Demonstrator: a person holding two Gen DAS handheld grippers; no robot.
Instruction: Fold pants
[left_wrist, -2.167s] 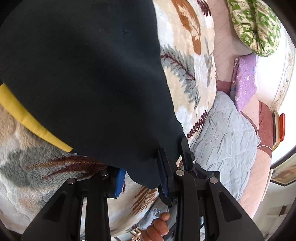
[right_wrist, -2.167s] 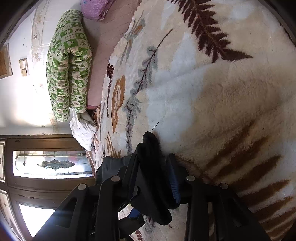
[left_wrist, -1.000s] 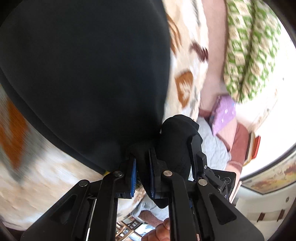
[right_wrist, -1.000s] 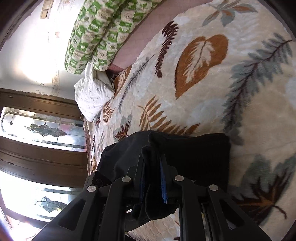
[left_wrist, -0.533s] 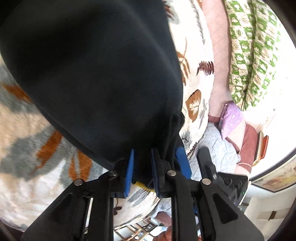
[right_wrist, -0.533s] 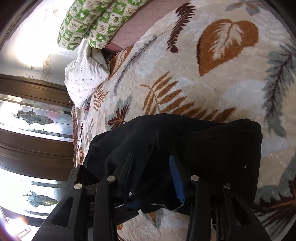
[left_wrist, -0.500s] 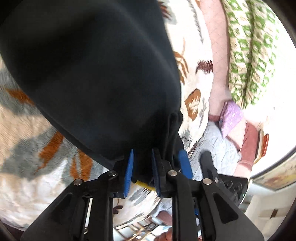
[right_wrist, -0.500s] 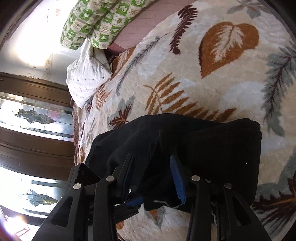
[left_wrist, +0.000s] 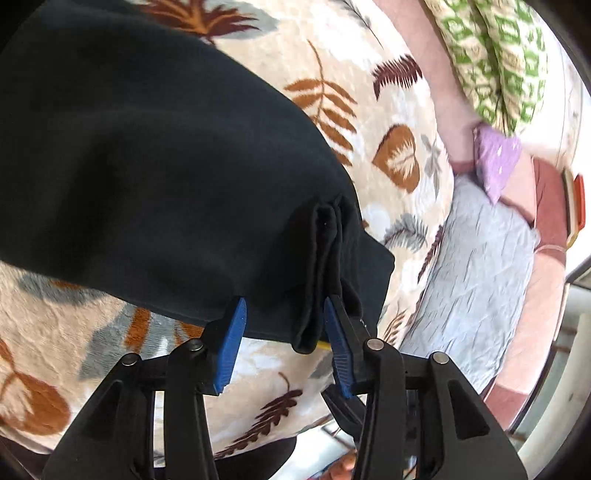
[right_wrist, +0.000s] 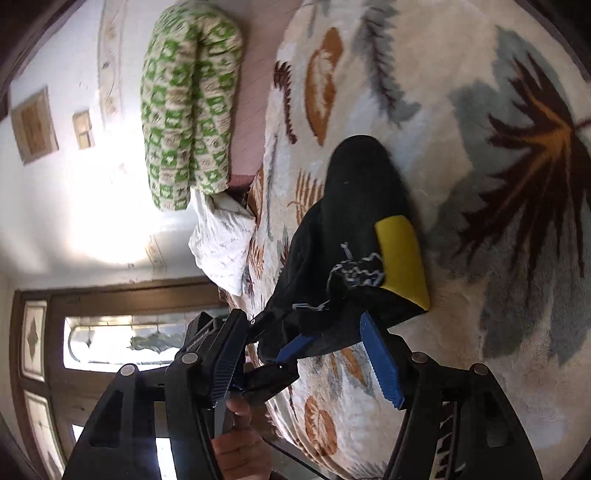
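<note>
The black pants (left_wrist: 147, 155) lie folded on the leaf-patterned blanket (left_wrist: 369, 110). In the left wrist view my left gripper (left_wrist: 282, 332) is open, its blue pads either side of the bunched folded edge (left_wrist: 325, 258), not gripping it. In the right wrist view the pants (right_wrist: 354, 206) show a yellow band (right_wrist: 400, 258) and a white drawstring (right_wrist: 354, 273). My right gripper (right_wrist: 306, 354) is open just in front of the pants' near edge. The left gripper's blue finger shows between its jaws.
A green patterned bolster (left_wrist: 498, 55) and a purple cushion (left_wrist: 498, 158) lie at the bed's head. A grey quilt (left_wrist: 480, 266) lies beside the blanket. A white pillow (right_wrist: 221, 243) and a glazed wooden door (right_wrist: 110, 332) show in the right wrist view.
Both grippers have opened and let go of the pants. The folded cloth now rests on the blanket, and both grippers have drawn back slightly from it.
</note>
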